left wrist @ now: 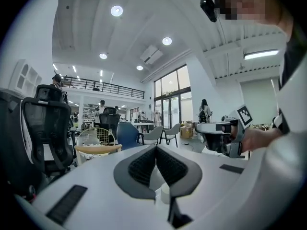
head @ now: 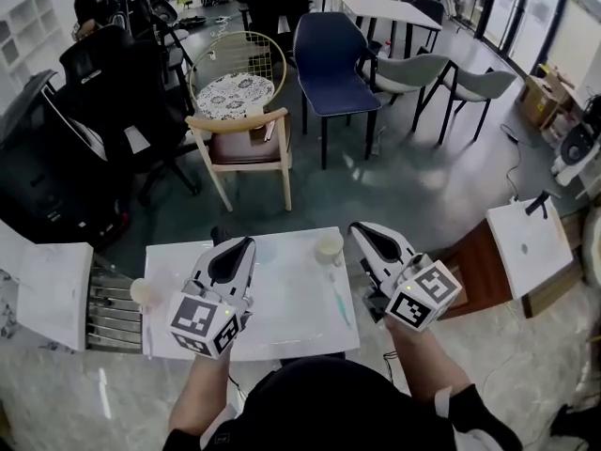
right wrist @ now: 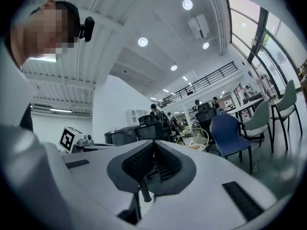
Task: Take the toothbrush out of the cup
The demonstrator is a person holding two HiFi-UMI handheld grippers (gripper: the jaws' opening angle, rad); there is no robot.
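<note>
The right gripper (right wrist: 153, 148) has its jaws pressed together with nothing between them, and the left gripper (left wrist: 156, 150) is the same: ribbed pads meeting, empty. In the head view both are held up above the white table (head: 282, 322), the left gripper (head: 246, 243) over its middle and the right gripper (head: 359, 226) over its right edge, neither touching anything. Just beyond and between their tips stands the pale cup (head: 330, 246), upright near the table's far edge. Nothing sticks up out of it, though its inside is too small to read for certain. The toothbrush (head: 339, 296) looks to be the slim pale-green stick lying flat on the tabletop just in front of the cup, apart from it and running towards the near edge. By that reading the job is essentially done — brush out, set down, released — and all that seems left is to draw the hands away. A second small pale cup (head: 141, 291) sits at the table's left edge by a slatted rack (head: 113, 313); what it holds I cannot tell.
</note>
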